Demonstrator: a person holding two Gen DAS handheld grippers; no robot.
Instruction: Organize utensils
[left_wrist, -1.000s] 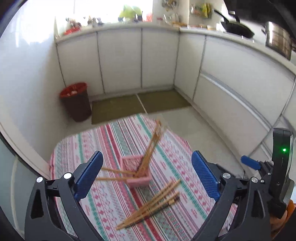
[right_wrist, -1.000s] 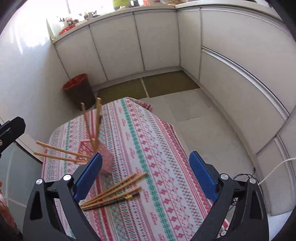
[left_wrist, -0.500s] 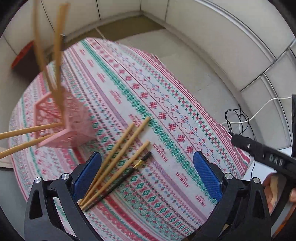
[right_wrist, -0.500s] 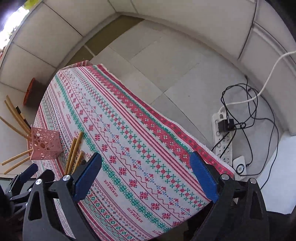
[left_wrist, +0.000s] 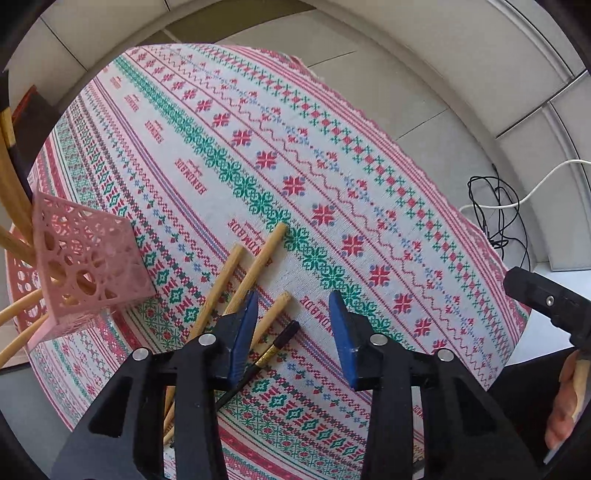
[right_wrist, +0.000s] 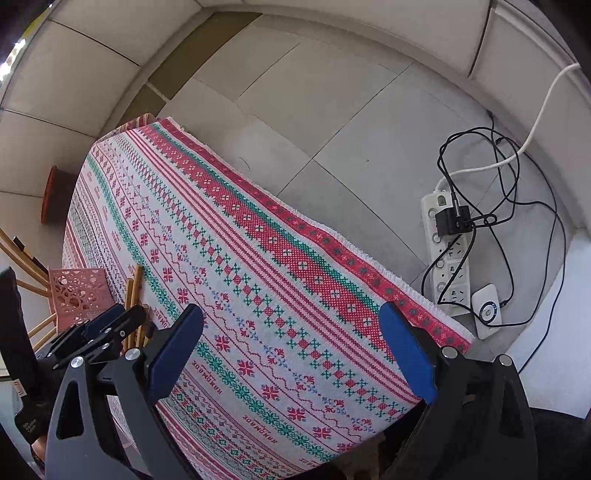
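A pink perforated holder (left_wrist: 85, 266) lies tipped on the patterned tablecloth (left_wrist: 332, 166) with several bamboo chopsticks (left_wrist: 14, 192) sticking out of it. Loose bamboo chopsticks (left_wrist: 258, 258) and one black chopstick (left_wrist: 277, 347) lie beside it. My left gripper (left_wrist: 293, 328) is low over these, partly closed but still open, with one bamboo chopstick and the black chopstick's tip between its pads; its left pad (left_wrist: 243, 328) overlaps another. My right gripper (right_wrist: 291, 354) is wide open and empty above the cloth's right part. The holder (right_wrist: 79, 295) also shows at the left of the right wrist view.
A power strip (right_wrist: 448, 258) with tangled black and white cables lies on the tiled floor right of the table. A red bin (right_wrist: 55, 195) stands beyond the table's far end. White cabinets ring the floor. The right gripper's body (left_wrist: 546, 302) shows at the right of the left wrist view.
My left gripper has come down onto the loose chopsticks and its jaws have narrowed around them. My right gripper has stayed wide open, its view shifted a little.
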